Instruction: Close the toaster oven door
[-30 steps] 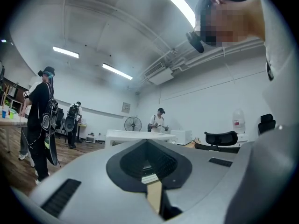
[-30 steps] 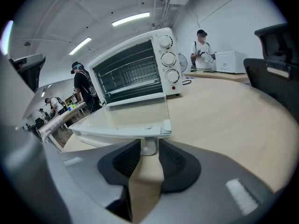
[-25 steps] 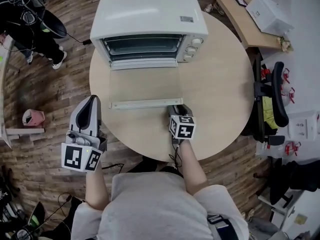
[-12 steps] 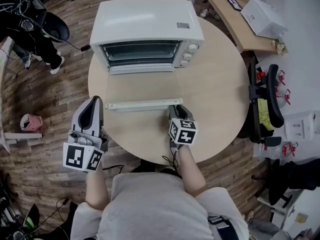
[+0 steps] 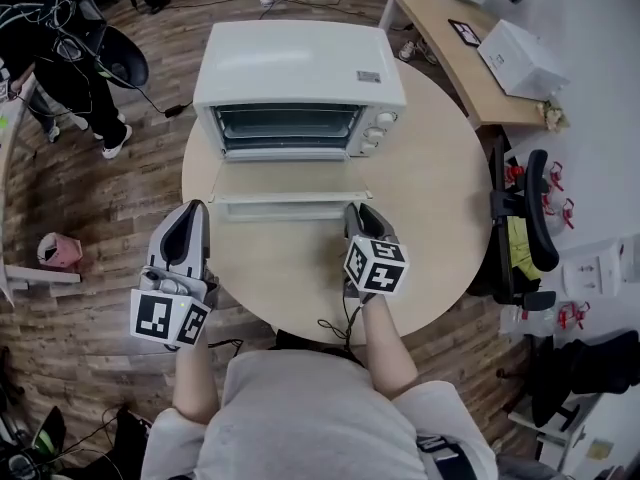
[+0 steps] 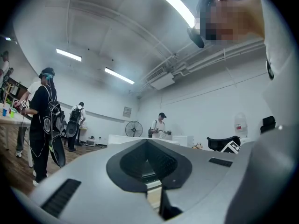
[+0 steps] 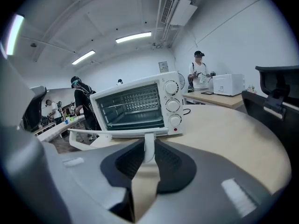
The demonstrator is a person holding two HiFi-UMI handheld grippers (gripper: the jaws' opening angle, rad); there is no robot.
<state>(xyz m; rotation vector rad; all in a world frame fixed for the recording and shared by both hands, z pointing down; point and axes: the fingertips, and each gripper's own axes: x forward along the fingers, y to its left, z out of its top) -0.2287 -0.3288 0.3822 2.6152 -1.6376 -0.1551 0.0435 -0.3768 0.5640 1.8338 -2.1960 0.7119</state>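
Note:
The white toaster oven stands at the far side of the round wooden table. Its glass door hangs open toward me, partly raised, with the white handle bar along its front edge. My right gripper is at the right end of that bar. In the right gripper view the jaws are closing on the handle's white post, and the pads touch it on both sides, with the oven just beyond. My left gripper hovers off the table's left edge, shut and holding nothing.
A black office chair stands right of the table. A desk with a white box is at the far right. A person in black stands at the upper left, and other people stand further back in the room.
The right gripper's jaws have closed onto the door handle. The door has tilted up, and its handle is now nearer the oven front. The left gripper has hardly moved.

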